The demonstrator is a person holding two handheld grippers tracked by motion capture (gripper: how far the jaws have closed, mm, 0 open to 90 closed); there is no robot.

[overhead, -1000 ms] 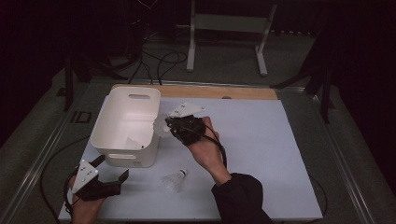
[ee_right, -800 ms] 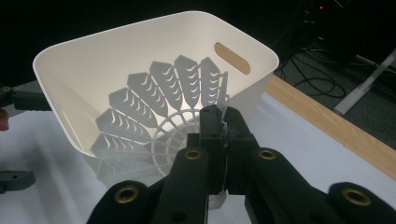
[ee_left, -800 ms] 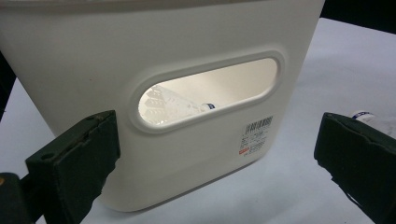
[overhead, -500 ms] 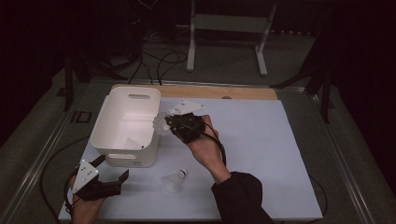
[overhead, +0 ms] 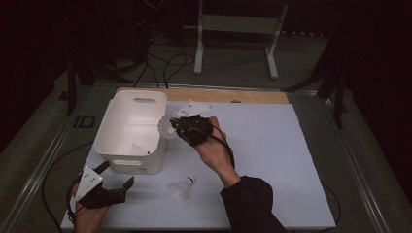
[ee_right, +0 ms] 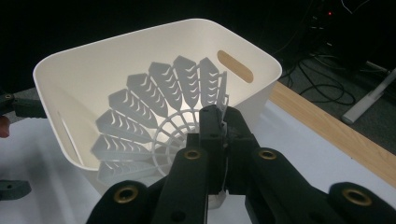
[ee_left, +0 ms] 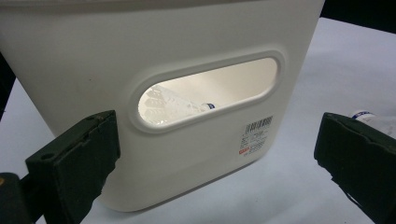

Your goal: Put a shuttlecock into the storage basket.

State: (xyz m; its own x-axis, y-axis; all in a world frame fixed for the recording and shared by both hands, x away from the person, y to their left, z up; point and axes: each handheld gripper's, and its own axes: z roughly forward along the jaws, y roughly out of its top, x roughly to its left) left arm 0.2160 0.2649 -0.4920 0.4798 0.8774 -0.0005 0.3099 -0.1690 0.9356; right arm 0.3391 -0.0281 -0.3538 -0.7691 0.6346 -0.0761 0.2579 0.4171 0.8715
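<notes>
Dark floor and cables surround a white-topped table (overhead: 272,160) in the high view, where a white plastic bin (overhead: 127,167) stands at the left. At the bin's right rim the right gripper (overhead: 171,127) holds a white shuttlecock (overhead: 165,127), its jaws clamped on it. A second shuttlecock (overhead: 182,186) lies on the table near the bin's front corner, and the left gripper (overhead: 116,175) rests low at the table's front left with jaws spread, holding nothing. From the left gripper view, the bin's front wall (ee_left: 196,37) faces the open jaws, and a third shuttlecock (ee_left: 173,105) shows inside through the handle slot. Looking along the right gripper (ee_right: 219,122), the held shuttlecock (ee_right: 144,121) fans out over the bin's mouth: a lattice skirt of moulded vanes, pinched at its edge. It looks very light, springy and easy to crush, so a gentle hold on the skirt edge or the firmer cork end suits it best.
</notes>
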